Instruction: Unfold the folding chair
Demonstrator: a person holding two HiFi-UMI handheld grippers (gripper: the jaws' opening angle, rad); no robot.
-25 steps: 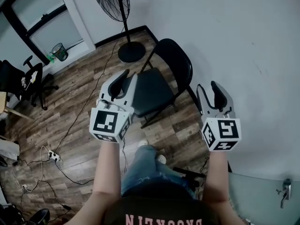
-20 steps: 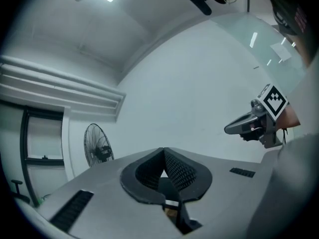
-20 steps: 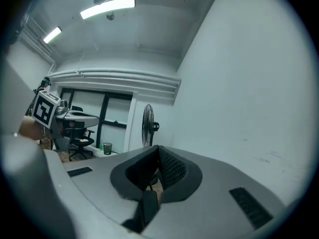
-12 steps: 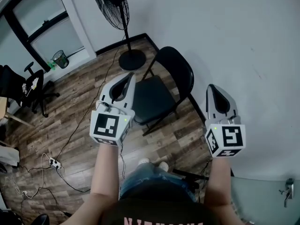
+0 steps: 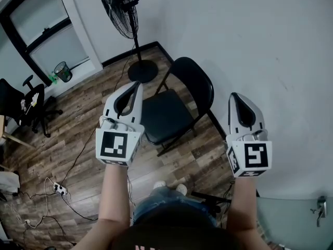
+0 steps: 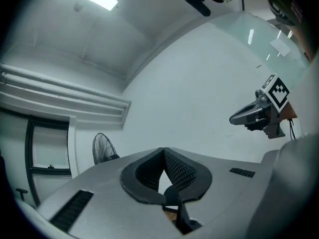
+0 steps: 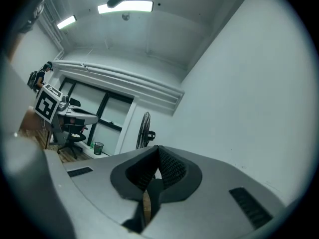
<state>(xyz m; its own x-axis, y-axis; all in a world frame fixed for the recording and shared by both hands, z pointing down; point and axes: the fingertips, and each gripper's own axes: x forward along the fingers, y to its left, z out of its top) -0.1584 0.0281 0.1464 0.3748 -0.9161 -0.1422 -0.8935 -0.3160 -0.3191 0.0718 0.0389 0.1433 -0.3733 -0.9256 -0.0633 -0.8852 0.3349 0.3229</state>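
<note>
**Chair stands open, both grippers shut and empty**

The chair (image 5: pixel 174 105) sits on the wood floor (image 5: pixel 78 113), far of the person and between the two raised arms, with its back close to the white wall (image 5: pixel 270 40) on the right. A fan (image 5: pixel 118 7) stands just beyond it to the far left. The seat (image 5: pixel 164 116) lies flat and the backrest (image 5: pixel 195 79) rises behind it, so the chair looks already unfolded. The legs are partly hidden under the seat, so whether the frame is fully spread cannot be told.

The left gripper (image 5: pixel 136 85) is held up over the seat's near left edge, clear of it. Its jaws are pressed together with nothing between them. The right gripper (image 5: pixel 235 98) is raised near the wall, to the right of the chair, jaws likewise together and empty.

The chair is probably a stiff tube frame, light enough to shift but awkward for two narrow pincers. Painted tube and a smooth seat may slip under the pads. The best holds are likely the top rim of the backrest and the front lip of the seat, one gripper on each.
</note>
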